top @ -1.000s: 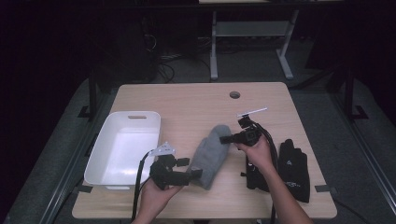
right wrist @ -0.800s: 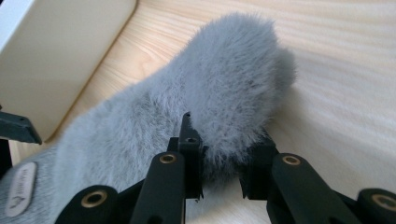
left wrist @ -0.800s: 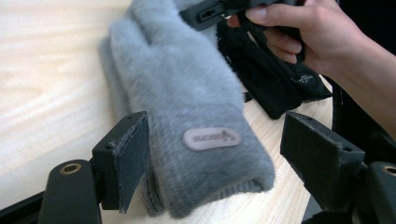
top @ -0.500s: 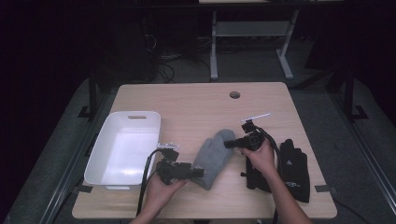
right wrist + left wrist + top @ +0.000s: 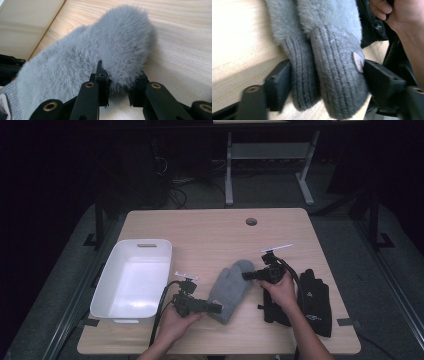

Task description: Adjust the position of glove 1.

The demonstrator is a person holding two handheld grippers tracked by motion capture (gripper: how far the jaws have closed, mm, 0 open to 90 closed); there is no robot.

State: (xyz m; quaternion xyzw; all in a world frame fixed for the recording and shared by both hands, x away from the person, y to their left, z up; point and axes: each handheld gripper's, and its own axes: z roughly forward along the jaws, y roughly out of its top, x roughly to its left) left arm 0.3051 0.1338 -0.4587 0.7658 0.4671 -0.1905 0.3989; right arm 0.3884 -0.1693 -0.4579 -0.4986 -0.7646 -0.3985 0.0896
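Work in hand: 2 grey mittens, stacked as a pair, are held at both ends between the 2 grippers, near the front middle of the table; the pair appears lifted or stretched just above the wood, though contact underneath cannot be judged.

Left gripper: jaws are set fairly wide around both knit cuffs; each jaw is pressed against a cuff's outer side; a small round tag is seen on the nearer cuff.

Right gripper: jaws are narrowed on the fluffy tip of the mittens; pile is pinched between them, so only a little fabric seems caught.

Surroundings: a white bin stands just left of the left gripper, with nothing seen inside; black gloves lie at the right, partly under the right hand.

Likely next step: the pair is judged to be bound for the bin, to be carried leftward.

Risk 1: the tip could slip out, since mostly fur is gripped; the pair would then swing from the cuffs.

Risk 2: the 2 mittens could part if either cuff slides from the left jaws; 1 would drop onto the table.

Risk 3: the trailing cable could catch the bin's rim during a leftward carry.
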